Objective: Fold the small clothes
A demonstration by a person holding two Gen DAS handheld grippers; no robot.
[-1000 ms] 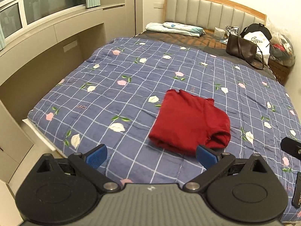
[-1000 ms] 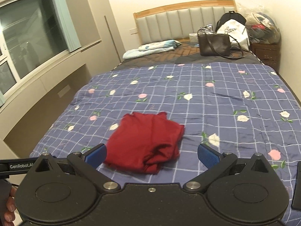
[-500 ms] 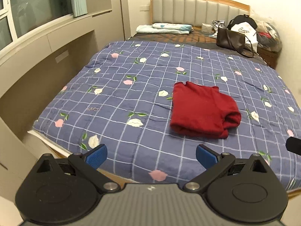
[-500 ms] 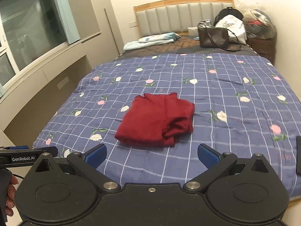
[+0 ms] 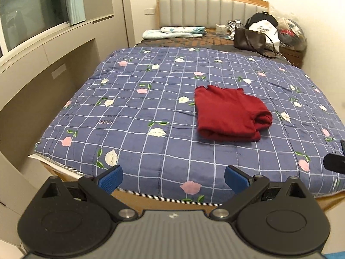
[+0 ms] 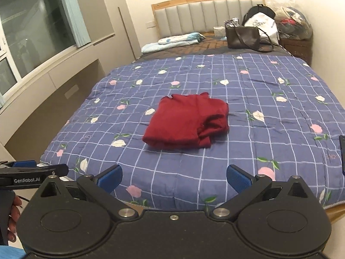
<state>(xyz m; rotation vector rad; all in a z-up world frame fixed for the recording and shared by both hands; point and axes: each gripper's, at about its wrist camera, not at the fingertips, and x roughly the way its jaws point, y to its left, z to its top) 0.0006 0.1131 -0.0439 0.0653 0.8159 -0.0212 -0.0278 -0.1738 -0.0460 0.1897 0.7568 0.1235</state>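
A dark red garment (image 5: 230,114) (image 6: 187,120) lies folded in a thick bundle on the blue checked quilt (image 5: 151,99) (image 6: 258,99), its rolled edge to the right. My left gripper (image 5: 172,178) is open and empty, back over the bed's foot edge, well short of the garment. My right gripper (image 6: 173,178) is also open and empty, held at the foot edge, with the garment ahead and slightly left. In the right wrist view the left gripper's body (image 6: 32,172) shows at lower left, with a hand (image 6: 13,215) on it.
A brown handbag (image 5: 249,40), a white bag (image 5: 264,29) and a clear bag of clothes (image 5: 291,34) crowd the far right by the headboard (image 5: 211,10). Folded light bedding (image 5: 174,32) lies far left. A window ledge and cabinet (image 5: 43,64) run along the left. A dark object (image 6: 342,157) lies at the right quilt edge.
Both grippers have pulled back from the bed, so the folded garment now sits farther ahead and the foot edge of the bed shows. Both stay open and empty.
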